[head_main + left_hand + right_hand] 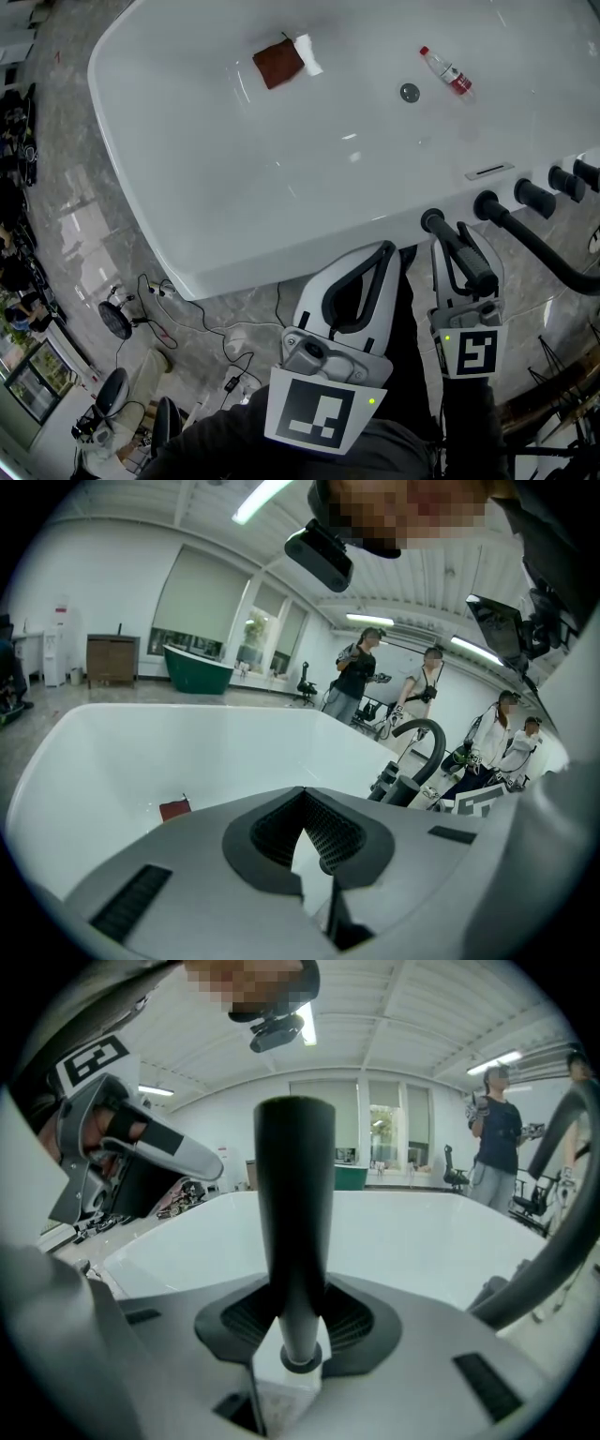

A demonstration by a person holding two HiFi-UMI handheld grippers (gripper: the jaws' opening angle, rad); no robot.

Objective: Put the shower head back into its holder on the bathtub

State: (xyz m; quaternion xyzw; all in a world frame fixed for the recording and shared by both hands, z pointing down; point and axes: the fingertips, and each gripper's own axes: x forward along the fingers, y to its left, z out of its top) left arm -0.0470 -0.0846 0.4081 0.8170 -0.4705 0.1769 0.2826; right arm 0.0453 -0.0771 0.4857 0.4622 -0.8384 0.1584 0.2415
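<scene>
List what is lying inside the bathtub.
On the bathtub floor lie a brown cloth with a white piece beside it, and a small bottle near the drain. Whatever is under the cloth is covered; the tub's right end is out of frame.

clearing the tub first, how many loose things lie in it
3: a brown cloth left of the drain, a white piece against its right edge, a plastic bottle right of the drain. None seem hidden.

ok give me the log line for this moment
right gripper shut on shower head | held at rim of bathtub near knobs | left gripper shut, empty | seated in holder: cannot tell
</scene>
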